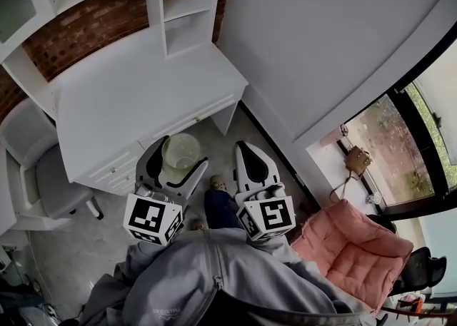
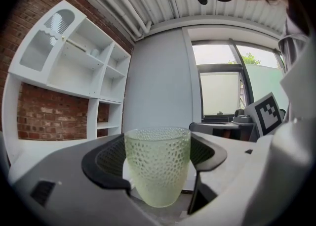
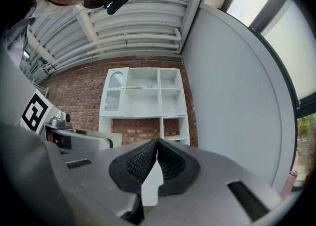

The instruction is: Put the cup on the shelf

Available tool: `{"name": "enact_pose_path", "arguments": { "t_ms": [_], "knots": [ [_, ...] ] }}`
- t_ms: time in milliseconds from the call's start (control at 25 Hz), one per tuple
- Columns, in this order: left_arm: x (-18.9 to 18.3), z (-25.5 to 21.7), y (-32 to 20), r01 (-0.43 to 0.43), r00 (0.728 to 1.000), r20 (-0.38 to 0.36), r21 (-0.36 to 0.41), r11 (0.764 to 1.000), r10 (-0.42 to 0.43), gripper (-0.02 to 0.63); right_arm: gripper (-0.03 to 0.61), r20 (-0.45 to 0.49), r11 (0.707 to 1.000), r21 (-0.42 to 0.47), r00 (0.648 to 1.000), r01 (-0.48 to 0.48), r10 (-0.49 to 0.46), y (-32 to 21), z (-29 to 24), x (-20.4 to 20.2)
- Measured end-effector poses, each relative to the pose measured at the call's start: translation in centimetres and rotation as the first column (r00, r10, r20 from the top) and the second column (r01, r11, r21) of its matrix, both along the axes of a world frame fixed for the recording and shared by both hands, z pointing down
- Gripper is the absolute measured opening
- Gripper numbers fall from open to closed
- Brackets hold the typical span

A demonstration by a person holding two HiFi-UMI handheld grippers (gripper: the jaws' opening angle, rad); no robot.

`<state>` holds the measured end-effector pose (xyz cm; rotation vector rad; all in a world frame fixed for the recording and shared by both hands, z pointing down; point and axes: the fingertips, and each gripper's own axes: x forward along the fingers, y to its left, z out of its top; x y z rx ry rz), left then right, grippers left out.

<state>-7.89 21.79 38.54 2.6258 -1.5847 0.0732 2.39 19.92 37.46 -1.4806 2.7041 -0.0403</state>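
Cup: pale green dimpled glass, upright, clamped in left gripper; likely rigid, slick, breakable; best held mid-wall.
Right gripper: jaws together, empty.
Shelf: 12 o'clock, above counter.

white surface w/ drawers under front edge | brick wall behind it | grey chair at left, close by surface | pink cushioned seat lower rt | brown bag on sill by window | blk office chair far rt | grey floor
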Motion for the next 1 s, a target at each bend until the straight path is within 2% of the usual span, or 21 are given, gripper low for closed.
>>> {"name": "enact_pose_path", "arguments": {
  "t_ms": [360,520,1000],
  "knots": [
    [-1.4,0.2,-6.6,0.044,0.999,-0.014,-0.006,0.999,-0.044,0.379,0.028,-0.018,0.997,0.015,0.997,0.079,-0.078,-7.2,0.0,-1.9],
    [-1.3,0.0,-10.6,0.070,0.997,-0.020,-0.011,0.997,-0.070,0.379,0.028,0.014,0.992,0.024,0.992,0.126,-0.126,-11.3,-0.6,-2.2],
    [1.5,-1.4,-22.0,0.177,0.984,-0.021,0.023,0.984,-0.176,0.379,0.028,-0.016,0.975,0.040,0.976,0.217,-0.216,-23.9,-1.4,0.7]
  ]
}}
